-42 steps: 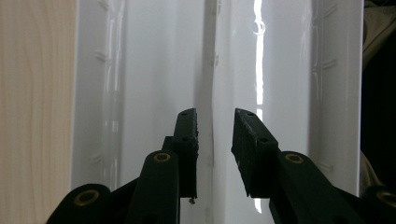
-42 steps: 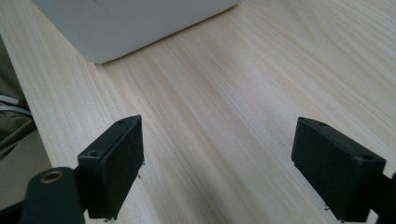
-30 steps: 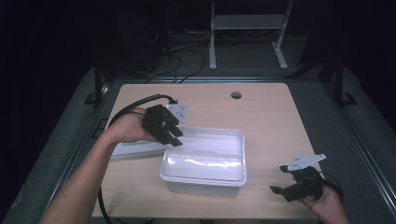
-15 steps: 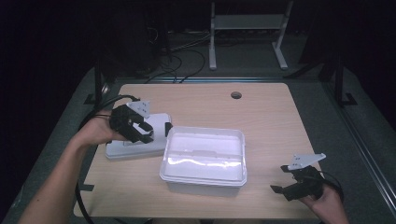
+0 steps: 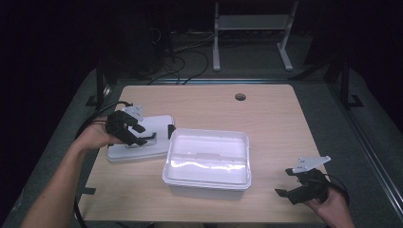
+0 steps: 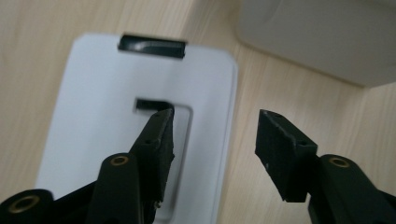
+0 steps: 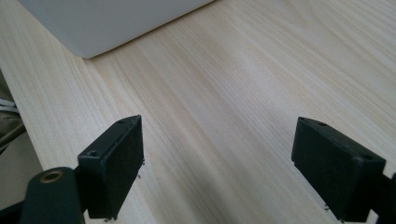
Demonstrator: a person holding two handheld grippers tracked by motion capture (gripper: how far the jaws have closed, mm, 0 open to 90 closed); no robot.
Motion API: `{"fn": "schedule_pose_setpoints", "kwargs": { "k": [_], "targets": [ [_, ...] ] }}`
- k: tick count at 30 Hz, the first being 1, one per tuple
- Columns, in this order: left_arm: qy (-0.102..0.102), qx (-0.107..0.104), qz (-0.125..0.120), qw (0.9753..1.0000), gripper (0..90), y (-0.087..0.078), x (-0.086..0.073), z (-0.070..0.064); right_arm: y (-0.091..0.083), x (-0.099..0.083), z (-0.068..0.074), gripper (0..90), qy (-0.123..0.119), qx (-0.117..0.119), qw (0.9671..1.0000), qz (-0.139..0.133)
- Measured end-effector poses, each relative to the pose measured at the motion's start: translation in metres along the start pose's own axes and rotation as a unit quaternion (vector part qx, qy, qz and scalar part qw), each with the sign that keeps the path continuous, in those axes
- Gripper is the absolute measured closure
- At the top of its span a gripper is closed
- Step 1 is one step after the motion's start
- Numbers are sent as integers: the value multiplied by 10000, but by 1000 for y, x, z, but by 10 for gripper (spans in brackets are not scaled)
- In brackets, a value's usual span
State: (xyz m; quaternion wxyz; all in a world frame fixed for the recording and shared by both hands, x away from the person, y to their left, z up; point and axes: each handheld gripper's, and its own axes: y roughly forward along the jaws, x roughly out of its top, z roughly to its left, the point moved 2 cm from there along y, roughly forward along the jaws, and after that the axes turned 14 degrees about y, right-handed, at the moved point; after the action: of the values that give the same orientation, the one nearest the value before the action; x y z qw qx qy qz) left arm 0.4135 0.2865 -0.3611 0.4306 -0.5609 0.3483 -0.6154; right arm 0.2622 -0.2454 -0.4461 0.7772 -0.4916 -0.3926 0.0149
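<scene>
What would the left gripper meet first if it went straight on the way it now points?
Most likely the white lid lying flat on the table: the left gripper, jaws open, points down at its recessed middle and right edge. How far above it hovers is unclear.

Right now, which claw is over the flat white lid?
The left claw, open above the lid beside the white box. The right claw sits over bare table.

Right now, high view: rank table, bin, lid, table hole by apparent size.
1. table
2. bin
3. lid, part hidden by the left tool, yet plainly smaller than the bin
4. hole
</scene>
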Motion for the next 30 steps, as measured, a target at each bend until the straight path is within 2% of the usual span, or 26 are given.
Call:
{"fn": "schedule_pose_setpoints", "kwargs": {
  "k": [4,7,13,19,22,25,30],
  "targets": [
    [-76,3,160,9998,446,12,-13,5,1,0,0,162,-17,10,10000,6],
    [-83,59,138,9999,456,18,-20,9,2,1,0,162,-9,2,10000,20],
    [-113,193,285,9993,493,29,-33,15,2,1,1,162,-7,-5,10000,34],
    [-94,304,394,9987,530,39,-38,19,4,1,2,162,-25,2,10000,55],
    [-17,374,474,9982,564,44,-40,20,4,2,2,162,-17,7,10000,60],
    [-4,432,398,9983,593,47,-39,21,4,2,2,163,-13,7,10000,65],
    [-56,325,518,9981,690,50,-39,22,4,2,3,163,-37,2,10000,72]
  ]
}}
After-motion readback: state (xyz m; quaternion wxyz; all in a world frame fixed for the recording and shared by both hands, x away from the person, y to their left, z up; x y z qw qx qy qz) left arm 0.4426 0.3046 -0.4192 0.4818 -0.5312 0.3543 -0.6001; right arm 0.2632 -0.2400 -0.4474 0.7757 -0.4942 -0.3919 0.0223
